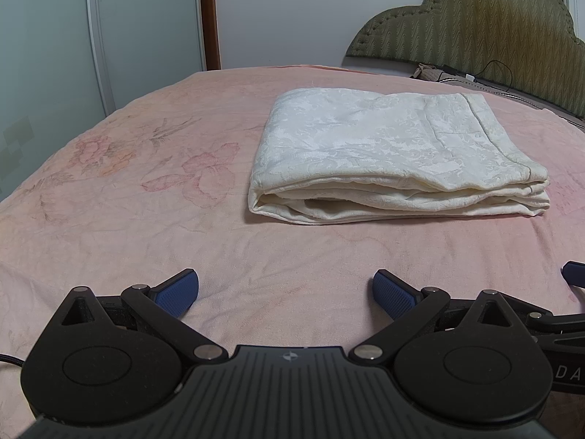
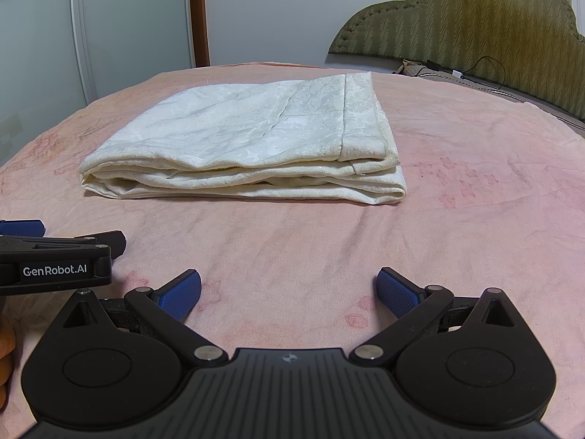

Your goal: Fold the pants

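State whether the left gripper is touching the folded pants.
Apart: the left wrist view shows bare pink bedsheet between the left gripper and the pants.

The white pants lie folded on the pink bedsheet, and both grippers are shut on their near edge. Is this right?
Not quite. The white pants do lie folded on the pink bedsheet, but the left gripper and the right gripper have open jaws and hold nothing, short of the near edge. Both wrist views show it.

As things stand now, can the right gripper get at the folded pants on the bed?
Probably yes. The right gripper is open and empty, the folded pants lie straight ahead, and only bare pink bedsheet lies between. The left gripper sits off to the side.
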Tool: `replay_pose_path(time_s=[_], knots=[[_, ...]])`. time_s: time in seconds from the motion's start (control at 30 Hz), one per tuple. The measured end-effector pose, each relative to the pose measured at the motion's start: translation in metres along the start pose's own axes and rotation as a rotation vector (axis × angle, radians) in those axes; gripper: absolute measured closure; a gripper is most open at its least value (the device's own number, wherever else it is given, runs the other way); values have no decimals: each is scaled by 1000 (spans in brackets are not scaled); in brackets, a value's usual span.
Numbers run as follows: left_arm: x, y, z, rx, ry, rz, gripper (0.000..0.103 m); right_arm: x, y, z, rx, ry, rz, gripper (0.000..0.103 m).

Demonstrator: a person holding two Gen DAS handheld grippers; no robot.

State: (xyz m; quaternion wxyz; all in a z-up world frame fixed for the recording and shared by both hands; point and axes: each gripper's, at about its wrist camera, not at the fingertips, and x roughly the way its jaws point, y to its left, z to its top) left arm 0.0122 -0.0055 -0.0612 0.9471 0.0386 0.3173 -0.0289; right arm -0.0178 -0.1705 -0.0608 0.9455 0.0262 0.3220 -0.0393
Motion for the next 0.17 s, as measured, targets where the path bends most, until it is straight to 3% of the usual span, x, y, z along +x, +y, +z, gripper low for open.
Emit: replay_pose_path(time_s=[0.17], knots=[[0, -1, 0, -1, 0, 0, 0, 0, 0, 0, 0, 0, 0, 0]])
